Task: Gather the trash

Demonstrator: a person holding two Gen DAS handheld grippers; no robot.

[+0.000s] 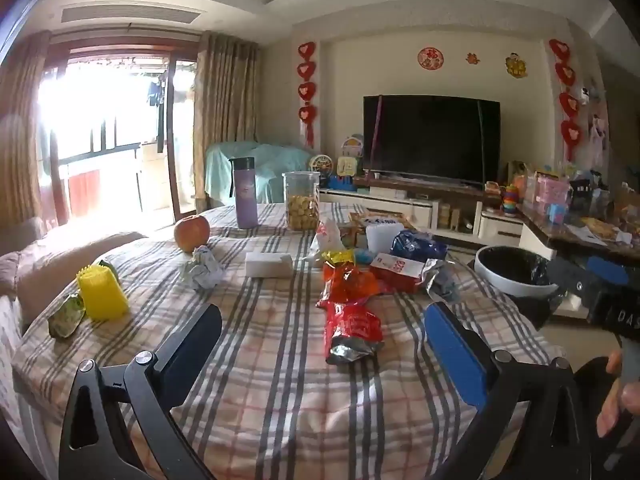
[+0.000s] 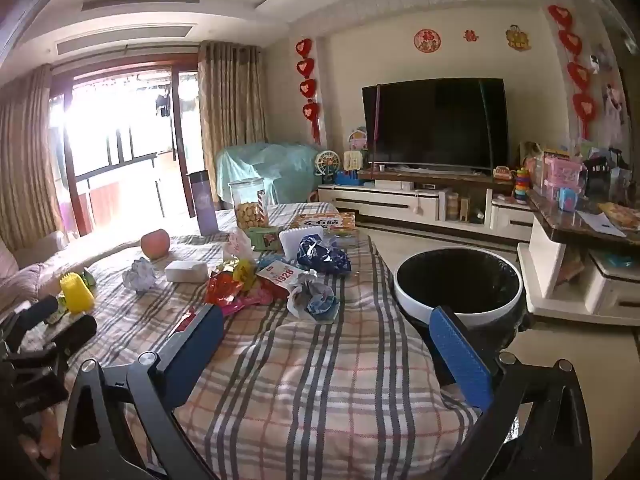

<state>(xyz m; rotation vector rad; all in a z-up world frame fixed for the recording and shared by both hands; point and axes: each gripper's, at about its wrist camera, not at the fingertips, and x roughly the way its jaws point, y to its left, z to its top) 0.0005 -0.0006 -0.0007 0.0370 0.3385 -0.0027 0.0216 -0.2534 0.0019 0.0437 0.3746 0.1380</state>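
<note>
Trash is spread over the middle of the plaid-cloth counter [image 1: 260, 360], none of it collected. Left wrist view: red snack wrapper [image 1: 352, 330] at 12 o'clock, just ahead of the left claw [image 1: 324, 344], foil end toward the camera. Orange-red wrapper [image 1: 348, 282] touches it further out. Red-white packet [image 1: 398, 268], crumpled silver wrapper [image 1: 440, 278] and blue bag [image 1: 418, 246] at 1 o'clock. Crumpled paper ball [image 1: 204, 268] at 11 o'clock, white tissue pack [image 1: 268, 265] just beside it. Yellow cup [image 1: 102, 294] upside down at 10 o'clock, green wrapper [image 1: 66, 316] touching its near side. Apple [image 1: 192, 233], purple flask [image 1: 245, 192] and cookie jar [image 1: 302, 200] stand at the far end. Bin [image 1: 516, 274] with black liner off the counter edge at 2 o'clock. Left claw spread wide, holding nothing. Right claw's black body at the right edge, its fingers out of frame.

Right wrist view: right claw [image 2: 328, 344] spread wide, nothing between the pads, over bare cloth. Bin [image 2: 458, 286] at 1 o'clock, beside the counter, right finger [image 2: 460, 356] overlapping its near rim. Crumpled silver wrapper [image 2: 314, 298] at 12 o'clock, blue bag [image 2: 322, 256] beyond it. Red-white packet [image 2: 278, 274] and orange-red wrapper [image 2: 224, 290] at 11 o'clock. A red scrap shows behind the left finger [image 2: 192, 348], probably the red snack wrapper, mostly hidden. Paper ball [image 2: 139, 275], tissue pack [image 2: 186, 271], apple [image 2: 155, 243] at 10 to 11 o'clock. Yellow cup [image 2: 76, 293] at 9 o'clock, left claw's tips [image 2: 60, 320] near it.
</note>
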